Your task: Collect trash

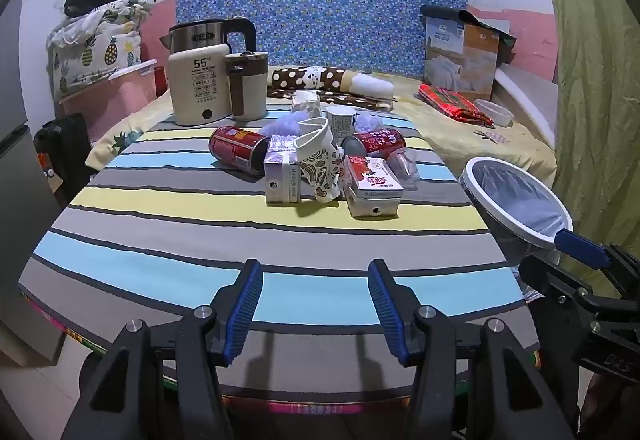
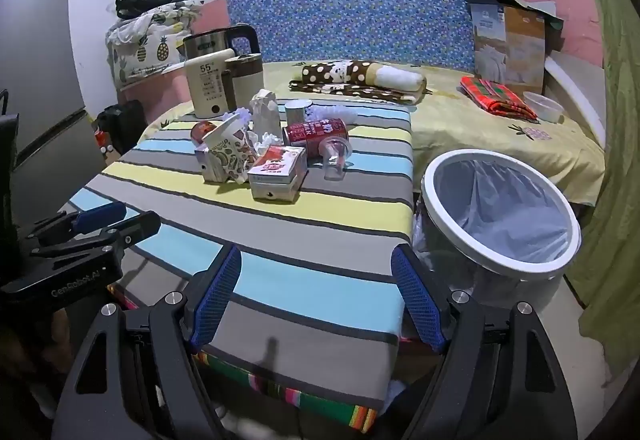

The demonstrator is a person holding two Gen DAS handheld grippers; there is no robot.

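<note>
two grippers hover over the near edge of the striped table (image 1: 160,232), nothing held. left gripper (image 1: 316,304) fingers spread wide; right gripper (image 2: 316,296) likewise wide. trash sits clustered mid-table, well apart from both: red can (image 1: 236,149), patterned paper cup (image 1: 320,163), white carton (image 1: 280,175), red-print carton (image 1: 370,185), clear plastic cup (image 2: 336,155). lined bin (image 2: 500,211) stands just beside the table's right edge, likely so items can be dropped in directly. no pickup started yet, judging by the empty liner.
</note>
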